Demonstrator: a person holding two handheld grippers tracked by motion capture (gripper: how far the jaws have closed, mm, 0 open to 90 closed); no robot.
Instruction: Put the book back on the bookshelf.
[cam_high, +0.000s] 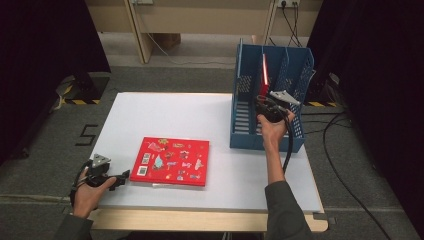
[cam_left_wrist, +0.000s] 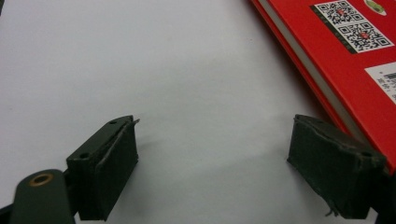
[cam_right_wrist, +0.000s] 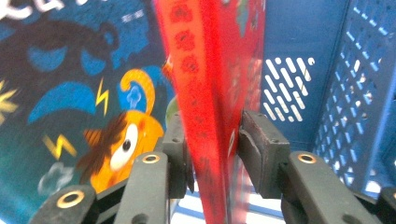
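Books are being filed upright: right gripper clamps the red book by its edge inside the blue file rack, while left gripper, spread wide and empty, waits on the counter just beside the flat red book

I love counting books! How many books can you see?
3: one red book lies flat on the table, one red book stands in the blue rack, and a blue cartoon book stands beside it. More may hide behind the dividers.
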